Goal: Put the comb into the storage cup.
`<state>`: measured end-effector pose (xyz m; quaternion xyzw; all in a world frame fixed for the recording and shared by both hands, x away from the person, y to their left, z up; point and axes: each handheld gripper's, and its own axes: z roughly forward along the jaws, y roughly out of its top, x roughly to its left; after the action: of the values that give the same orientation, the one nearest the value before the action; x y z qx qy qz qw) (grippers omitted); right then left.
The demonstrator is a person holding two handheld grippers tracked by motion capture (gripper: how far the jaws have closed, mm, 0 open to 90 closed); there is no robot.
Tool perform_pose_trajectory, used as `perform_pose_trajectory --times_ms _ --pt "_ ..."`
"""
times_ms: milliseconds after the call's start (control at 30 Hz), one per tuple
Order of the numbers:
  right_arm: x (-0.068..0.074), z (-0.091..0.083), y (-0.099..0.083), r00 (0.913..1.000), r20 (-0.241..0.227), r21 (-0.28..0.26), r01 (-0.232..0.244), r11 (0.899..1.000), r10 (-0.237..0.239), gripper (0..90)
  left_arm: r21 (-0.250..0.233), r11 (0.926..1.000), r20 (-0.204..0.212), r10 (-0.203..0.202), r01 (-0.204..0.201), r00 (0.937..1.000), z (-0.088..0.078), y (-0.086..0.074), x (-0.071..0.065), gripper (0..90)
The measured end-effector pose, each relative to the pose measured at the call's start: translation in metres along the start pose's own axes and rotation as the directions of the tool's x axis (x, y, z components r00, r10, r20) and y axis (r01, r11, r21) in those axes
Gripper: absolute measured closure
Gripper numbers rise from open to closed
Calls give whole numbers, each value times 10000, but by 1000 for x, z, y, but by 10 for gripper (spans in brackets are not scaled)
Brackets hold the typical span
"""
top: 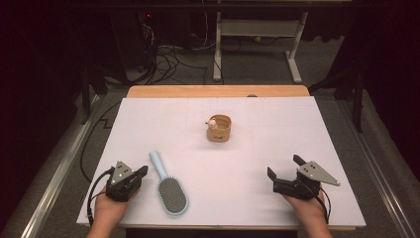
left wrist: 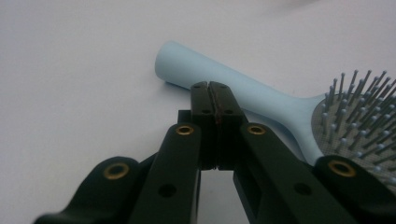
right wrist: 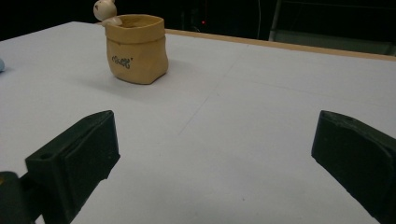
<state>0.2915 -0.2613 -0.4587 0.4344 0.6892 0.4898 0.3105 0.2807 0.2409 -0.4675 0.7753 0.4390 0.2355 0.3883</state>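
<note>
Bearing small unreadable script: tan pot (right wrist: 136,48).

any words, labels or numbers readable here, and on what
Dark script on the front of the tan pot: too blurred to read.
Hairbrush: no writing shows on it.
Left gripper and right gripper: no writing shows on them.
Nothing can be read for certain.
</note>
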Motion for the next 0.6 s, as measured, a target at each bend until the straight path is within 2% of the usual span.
perform_pose_trajectory --times_ms 33,100,133,233,267,300,400,600 --pt "0 0 0 10000 2 -2 -3 10000 3 16 180 9998 161 -18 15 9999 1 1 -2 896" --pt "0 0 0 10000 14 3 -12 10000 12 17 795 9968 109 2 -10 9999 6 3 -5 897" --pt "0 0 0 10000 15 10 -24 10000 24 17 1176 9931 17 6 -8 10000 11 4 -6 898" --pt "-1 0 0 10000 16 7 -52 10000 52 17 1796 9837 -144 -24 50 9999 23 8 -5 898" --pt "-1 0 0 10000 16 0 -41 10000 41 17 1796 9837 -144 -24 50 9999 23 8 -5 898" --pt "-1 0 0 10000 29 -9 -28 10000 28 17 1887 9819 -101 179 -157 9998 30 11 -7 898" --pt "-2 -1 0 10000 22 -53 -88 9999 88 19 1873 9823 139 29 -54 9999 39 19 -7 898" --pt "-2 -1 0 10000 -7 -46 -94 9999 94 21 2019 9780 494 425 -516 9979 63 44 -18 898"
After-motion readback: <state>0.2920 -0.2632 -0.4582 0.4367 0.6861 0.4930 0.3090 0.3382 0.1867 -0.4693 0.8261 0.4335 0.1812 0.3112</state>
